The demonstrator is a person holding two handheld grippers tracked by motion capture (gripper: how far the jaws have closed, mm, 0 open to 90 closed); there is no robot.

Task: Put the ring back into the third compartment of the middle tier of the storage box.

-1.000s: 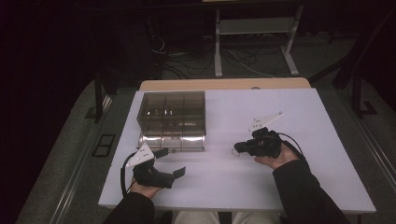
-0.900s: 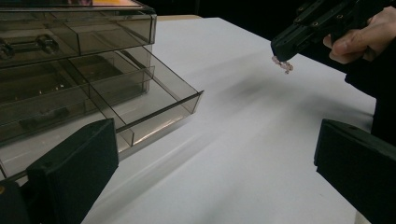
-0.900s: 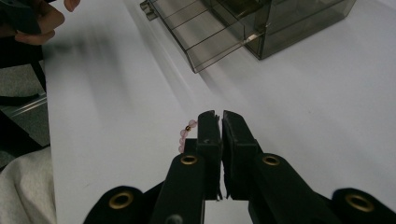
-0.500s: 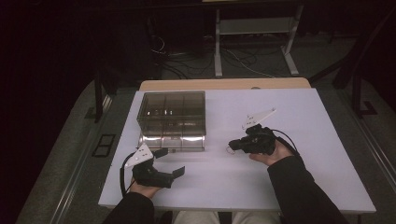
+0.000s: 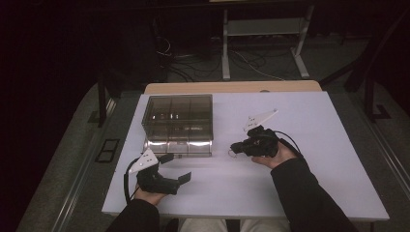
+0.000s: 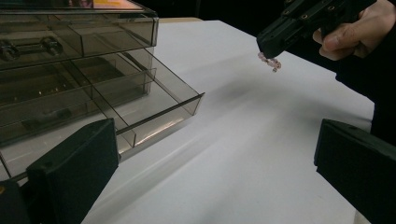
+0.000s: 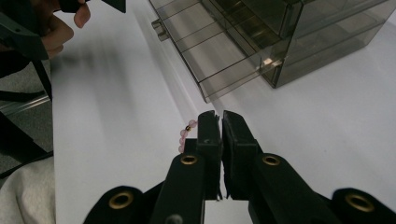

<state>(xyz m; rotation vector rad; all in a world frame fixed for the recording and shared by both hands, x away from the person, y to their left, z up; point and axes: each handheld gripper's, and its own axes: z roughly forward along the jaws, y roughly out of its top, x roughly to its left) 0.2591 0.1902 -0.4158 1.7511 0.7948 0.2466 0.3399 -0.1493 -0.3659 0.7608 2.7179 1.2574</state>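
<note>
On the left of the white table (image 5: 309, 159), the left gripper (image 5: 175, 168) rests low near the front edge, its jaws spread wide with nothing between them. It sits just in front of the smoky clear drawer box (image 5: 178, 118), a placing that looks like waiting beside the work rather than taking part in it.

The box stands at the table's left-middle, and its bottom drawer (image 6: 140, 116) is pulled out toward the person. In the left gripper view the drawer's dividers and bare compartments show, so the drawer seems to be left open to receive something. Small items lie in the upper drawers, too dim to name.

To the right of the box, the right gripper (image 7: 220, 122) hovers over the table with its tips turned toward the open drawer. Its jaws are pressed almost together, pinching a small bracelet of pink beads (image 7: 185, 134); a short loop of beads hangs free beside the tips, clear of the table. The tight, fine pinch suits so thin a thing. The bracelet is thus in the air, near the drawer's front corner but not yet over it, and I judge the drawer to be its destination.
</note>
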